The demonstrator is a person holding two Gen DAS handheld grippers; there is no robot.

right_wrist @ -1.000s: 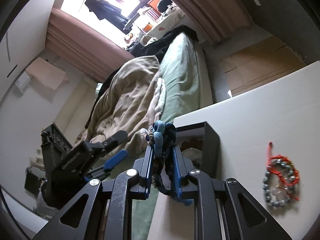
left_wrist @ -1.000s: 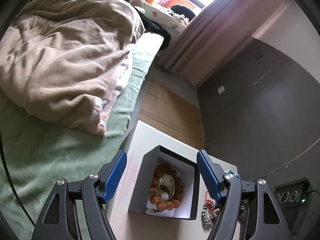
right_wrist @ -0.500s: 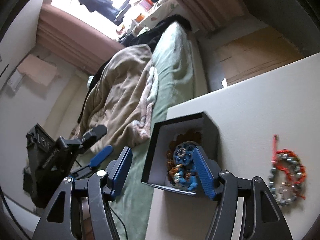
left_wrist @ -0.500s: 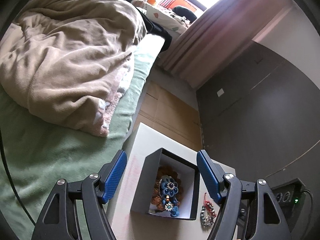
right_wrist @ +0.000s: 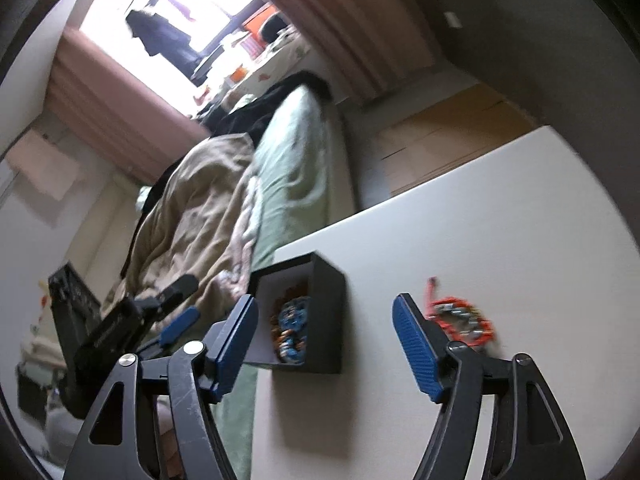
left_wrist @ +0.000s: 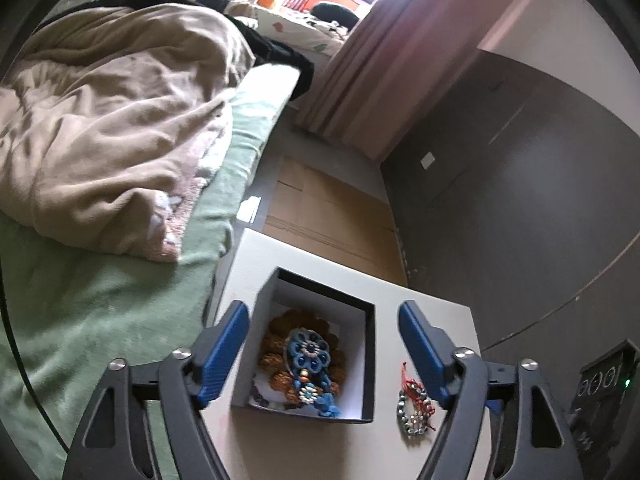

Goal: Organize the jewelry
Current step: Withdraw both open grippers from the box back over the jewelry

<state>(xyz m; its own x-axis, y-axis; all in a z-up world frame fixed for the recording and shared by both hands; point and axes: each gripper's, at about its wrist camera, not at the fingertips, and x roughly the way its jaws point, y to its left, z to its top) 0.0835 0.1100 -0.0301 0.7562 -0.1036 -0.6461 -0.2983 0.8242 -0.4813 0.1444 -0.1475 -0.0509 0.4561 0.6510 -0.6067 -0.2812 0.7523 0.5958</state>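
White worktop (left_wrist: pixel 430 308) beside a bed (left_wrist: pixel 100 288) with a green sheet. Black box (left_wrist: pixel 370 356) sits on it, open top; blue beaded piece (left_wrist: pixel 309 354) lies inside on a brown bead bracelet (left_wrist: pixel 276 360). Red-and-silver bracelet (left_wrist: pixel 414 408) on the worktop just right of the box. Left gripper (left_wrist: pixel 323 354) fingers apart, holding nothing. Right gripper (right_wrist: pixel 326 338) fingers apart, also holding nothing.
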